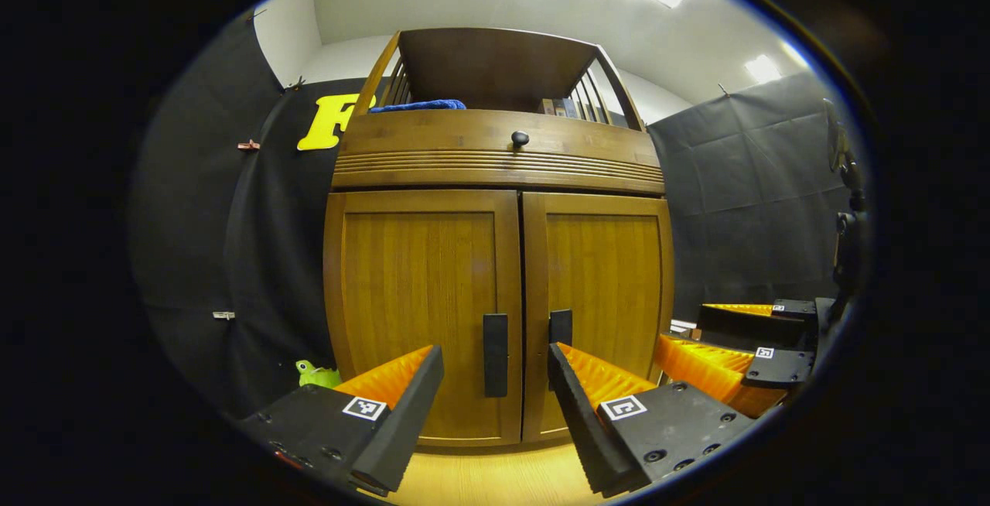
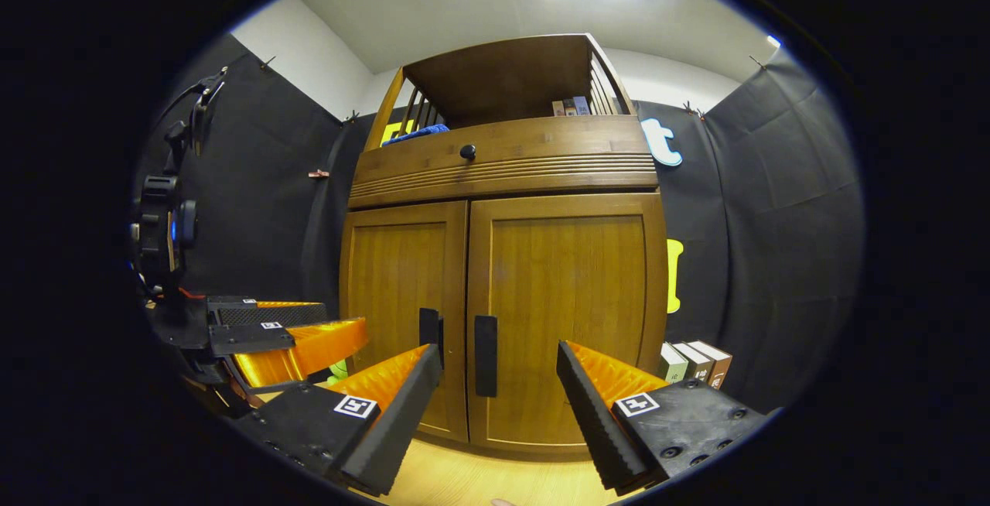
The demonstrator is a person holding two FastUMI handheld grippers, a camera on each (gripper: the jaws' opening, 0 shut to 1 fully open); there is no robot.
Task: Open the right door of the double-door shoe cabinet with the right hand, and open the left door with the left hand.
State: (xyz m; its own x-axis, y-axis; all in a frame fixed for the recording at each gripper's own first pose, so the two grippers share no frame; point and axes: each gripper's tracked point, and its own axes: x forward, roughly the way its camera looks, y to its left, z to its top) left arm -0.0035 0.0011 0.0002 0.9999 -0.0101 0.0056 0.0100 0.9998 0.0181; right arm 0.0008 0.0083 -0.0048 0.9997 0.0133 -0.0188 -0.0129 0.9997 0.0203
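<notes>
Both doors of the shoe cabinet (image 1: 499, 289) are seen shut, the cabinet standing straight ahead of both tools on a pale wood floor (image 1: 495, 479).

Left gripper view: the left tool (image 1: 495, 378) is held wide open, nothing gripped. The left door (image 1: 421, 312) lies ahead of it, and its black handle (image 1: 496, 355) is framed in the gap between the two fingers, apart from both. The right door (image 1: 607, 297) sits ahead and to the right, its handle (image 1: 561, 328) partly hidden behind the right-hand finger. The right tool (image 1: 735, 351) is seen farther off to the right, near the cabinet's right edge.

Right gripper view: the right tool (image 2: 499, 382) is likewise spread wide, empty. The right door (image 2: 564, 312) is directly ahead, its handle (image 2: 486, 355) between the fingers, untouched. The left door (image 2: 402, 297) and its handle (image 2: 429, 332) are ahead and to the left. The left tool (image 2: 294, 332) is seen off to the left.

Above the doors a drawer front with a dark knob (image 1: 520, 138) is noted, and a blue cloth (image 1: 421, 105) on the open shelf. Small boxes (image 2: 692, 363) stand on the floor to the right of the cabinet; a green toy (image 1: 317, 373) lies at its left.
</notes>
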